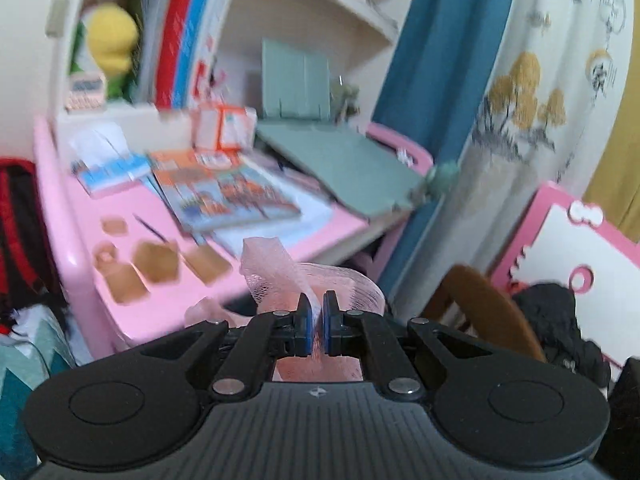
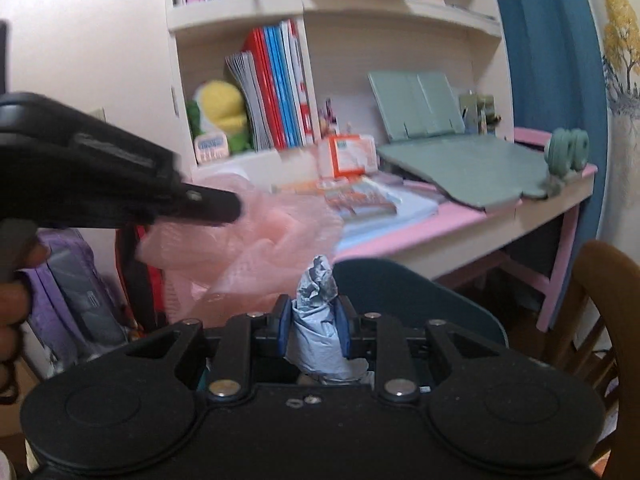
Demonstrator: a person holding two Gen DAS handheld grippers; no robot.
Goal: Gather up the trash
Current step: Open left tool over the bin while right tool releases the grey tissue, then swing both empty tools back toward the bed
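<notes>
Pink, thin and see-through, the plastic bag [image 1: 276, 276] is pinched at its edge between the blue pads of the left claw [image 1: 317, 320], low in the middle of the left wrist view, in front of the pink table [image 1: 120, 208]. In the right wrist view the same bag [image 2: 256, 240] billows left of centre. The right claw [image 2: 314, 328] is clamped on a crumpled wad of pale blue-grey paper [image 2: 316, 320], bottom centre. Writing on the books is too blurred to read.

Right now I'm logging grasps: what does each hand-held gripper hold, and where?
Left hand-held gripper: pink plastic bag, pinched at its edge. Right hand-held gripper: crumpled bluish paper wad, around its middle.
</notes>
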